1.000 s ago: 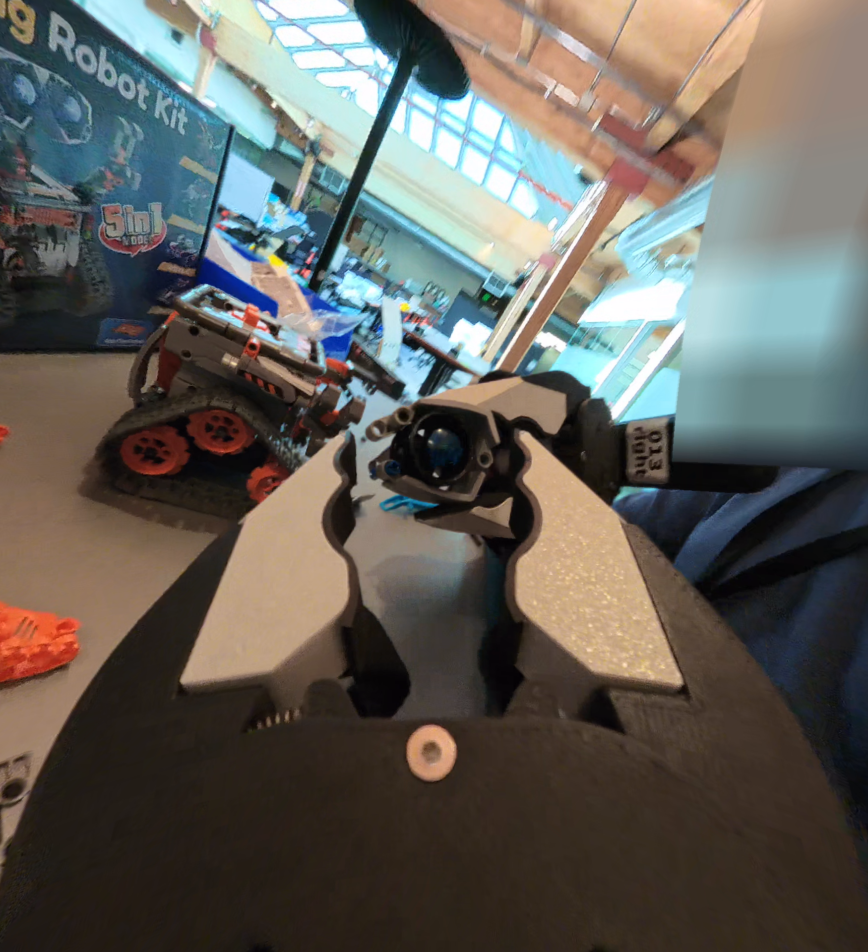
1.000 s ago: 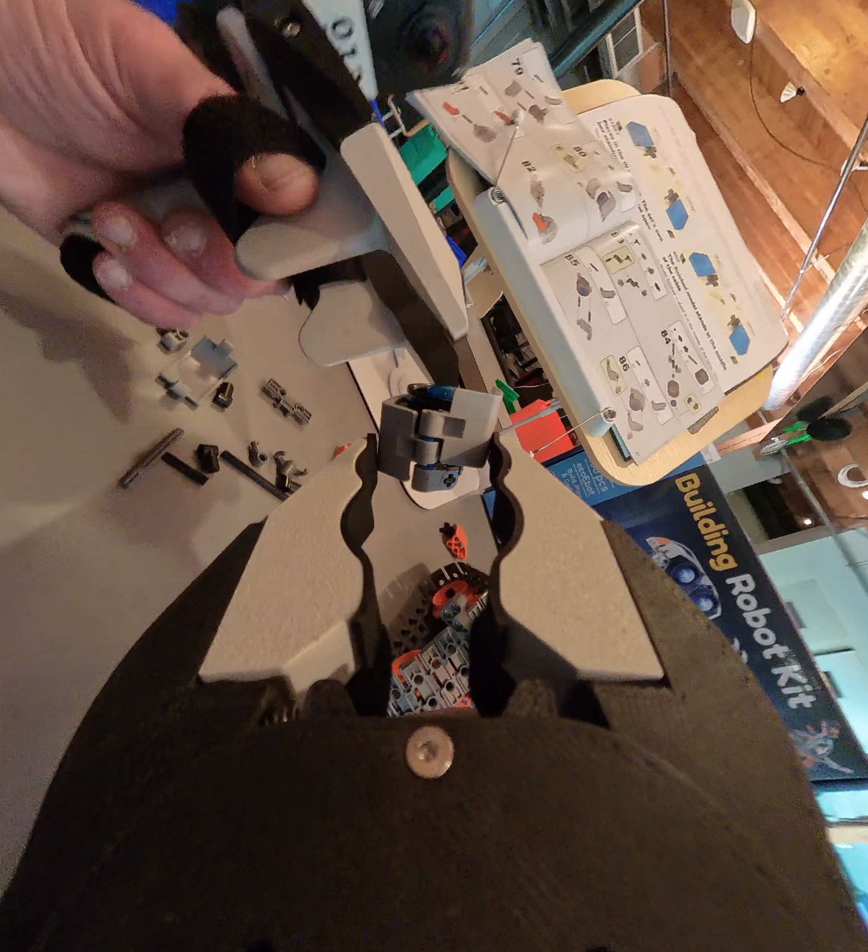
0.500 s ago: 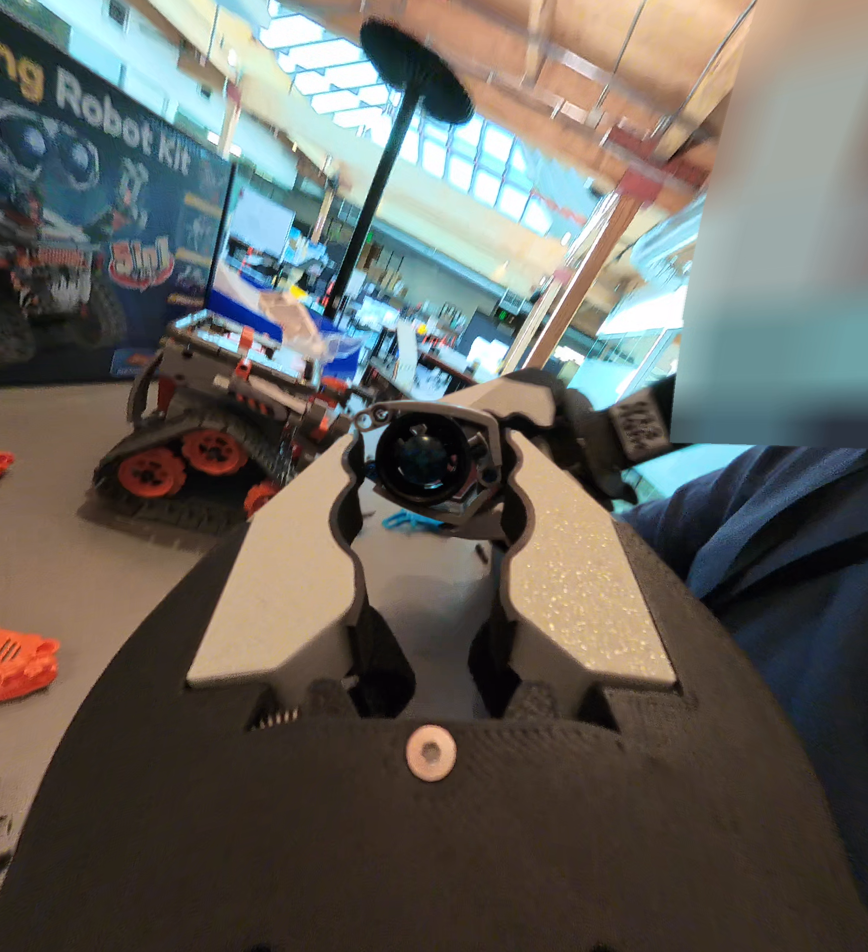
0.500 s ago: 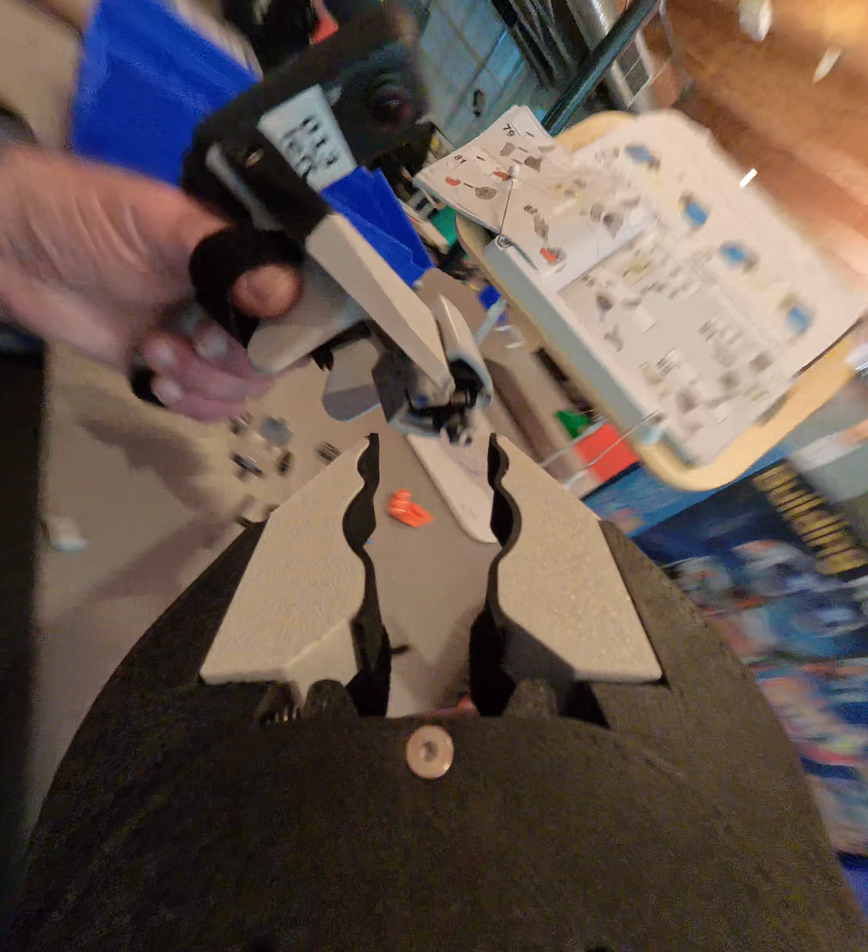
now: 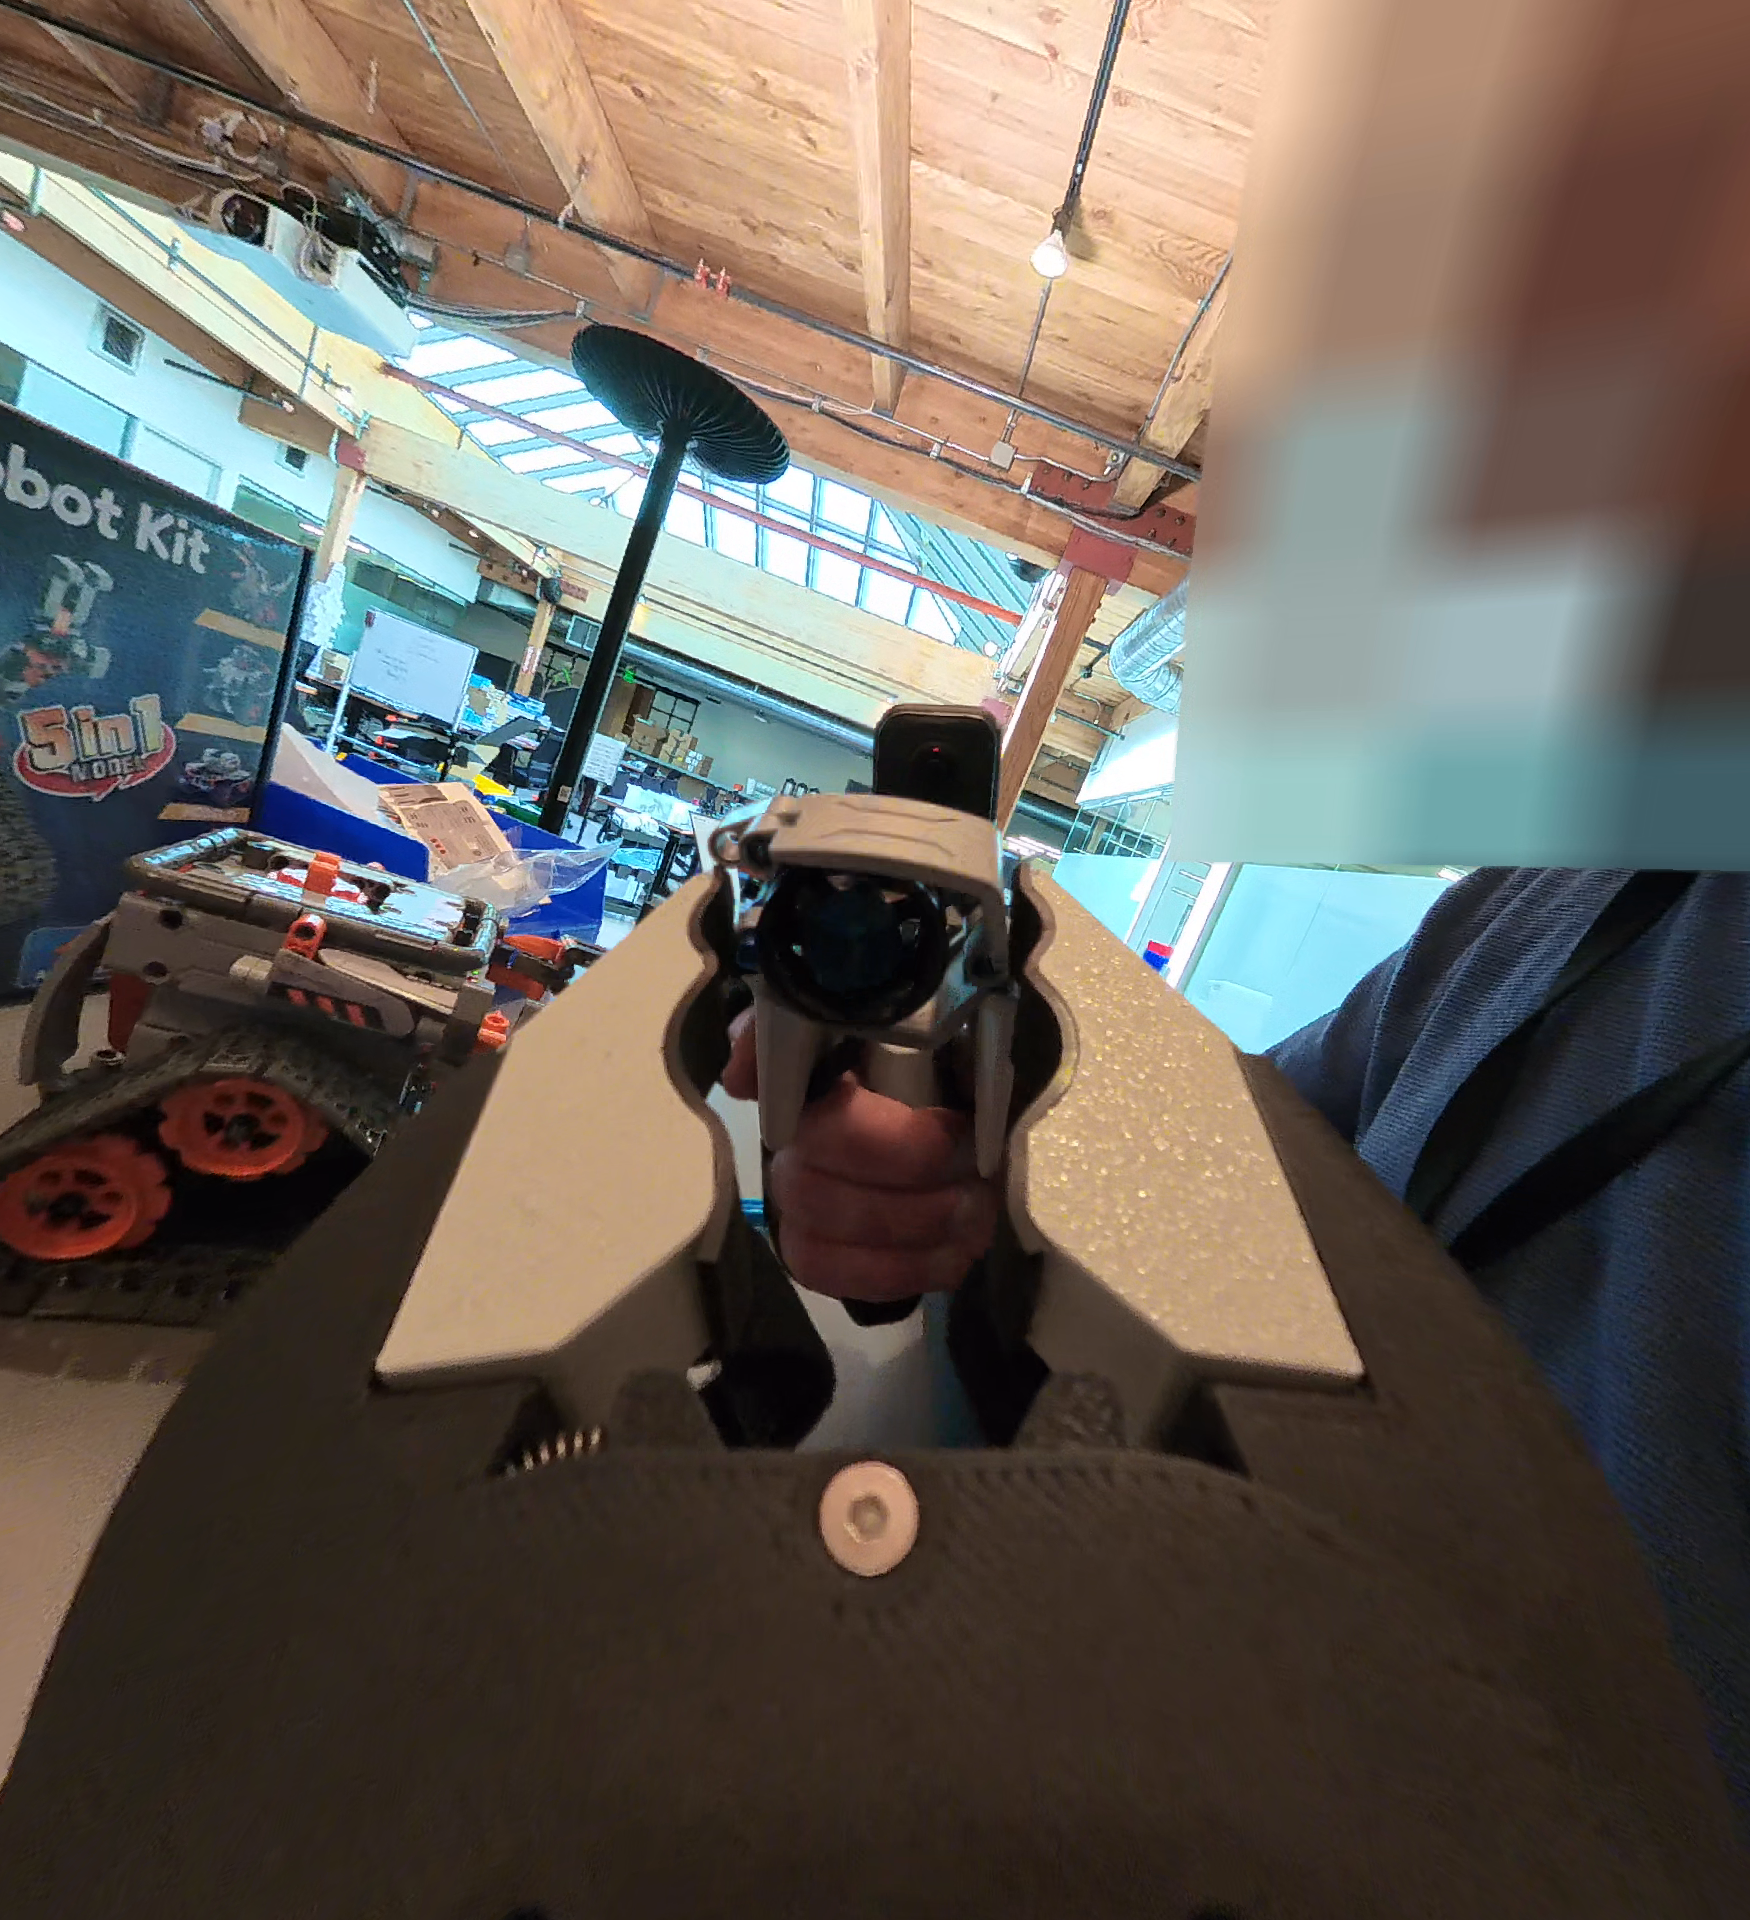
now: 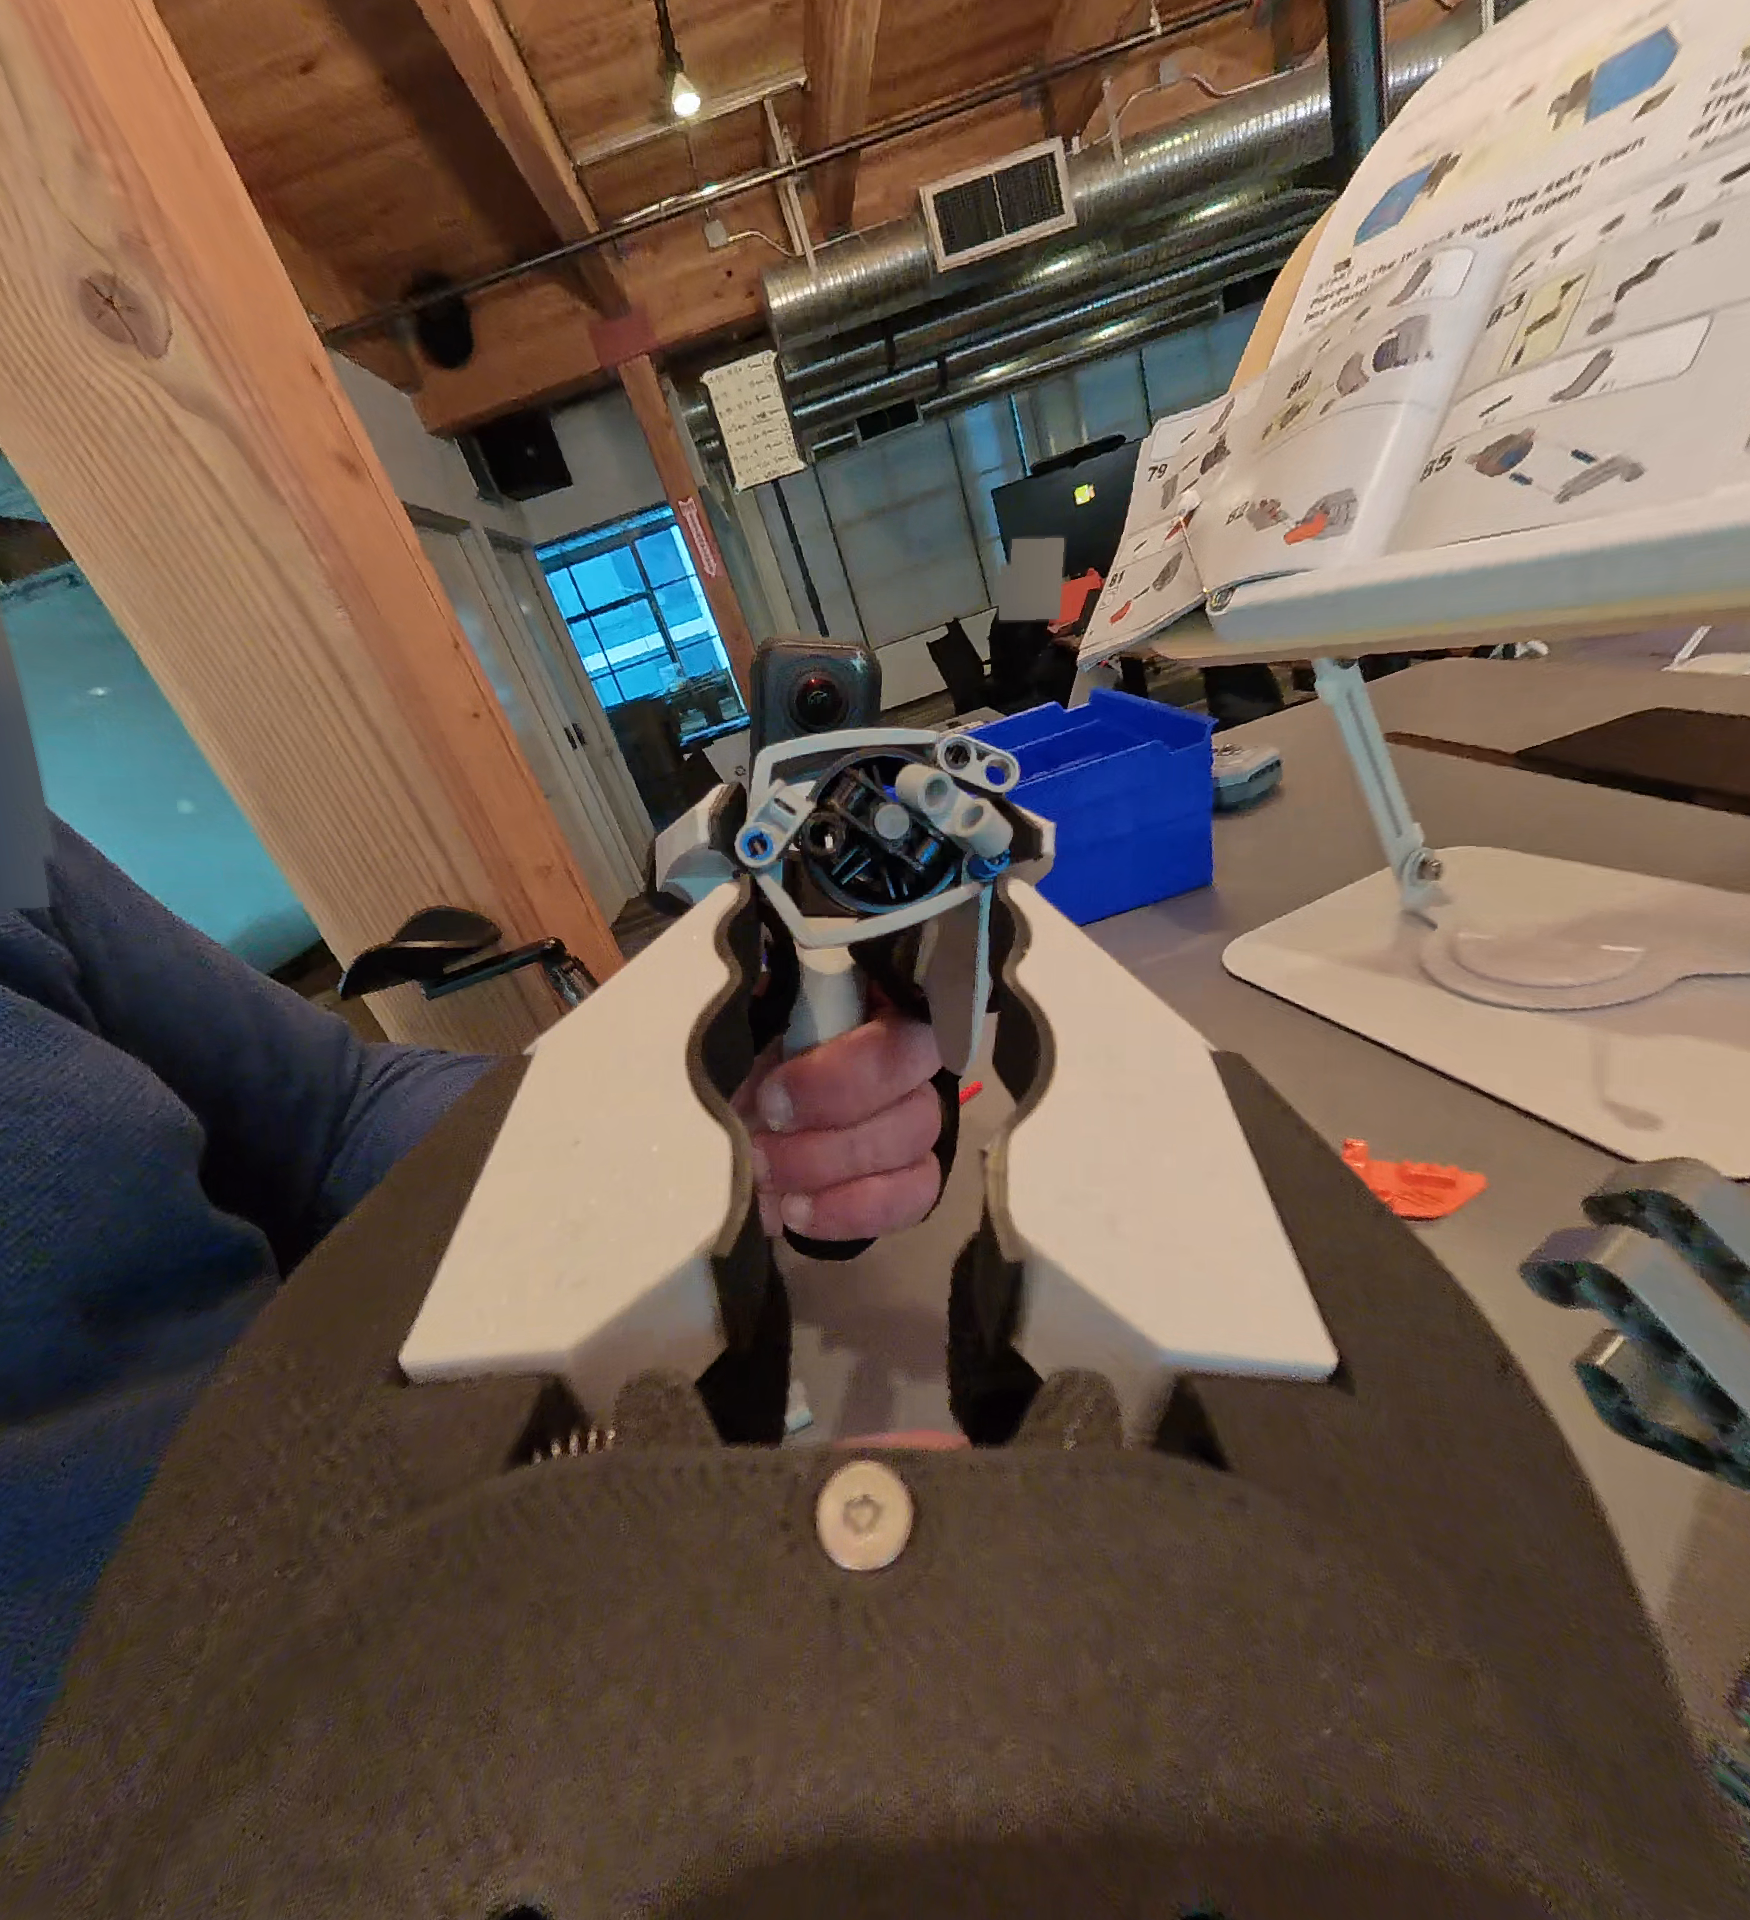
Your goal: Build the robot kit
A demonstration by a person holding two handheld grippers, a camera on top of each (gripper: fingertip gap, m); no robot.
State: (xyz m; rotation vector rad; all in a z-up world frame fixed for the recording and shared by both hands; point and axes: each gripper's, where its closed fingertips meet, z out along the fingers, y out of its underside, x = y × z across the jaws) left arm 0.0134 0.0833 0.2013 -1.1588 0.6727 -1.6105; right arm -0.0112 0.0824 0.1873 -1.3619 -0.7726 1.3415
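My left gripper (image 5: 866,904) is shut on a small grey-framed brick assembly (image 5: 850,935) with a black round eye and blue centre, held in the air. My right gripper (image 6: 876,914) faces it head on, jaws apart and empty. Its tips stand just at the back of the same assembly (image 6: 871,831), which shows black gears, pale grey connectors and blue pins. I cannot tell if they touch it. Each view shows the other gripper's camera and the hand (image 6: 840,1143) holding it behind the assembly.
A grey tracked model with orange wheels (image 5: 227,1039) sits on the table at left, its edge near my right gripper (image 6: 1702,1330). A kit box (image 5: 71,675), a booklet (image 6: 1525,364) on a white stand (image 6: 1473,987), a blue bin (image 6: 1110,810), an orange piece (image 6: 1411,1184) and a blue-sleeved person (image 6: 71,1143) are around. My left and right fingertips are right by each other.
The right gripper held a small grey piece at the assembly; its jaws are now empty. Both grippers have swung level and face each other, and the assembly has risen.
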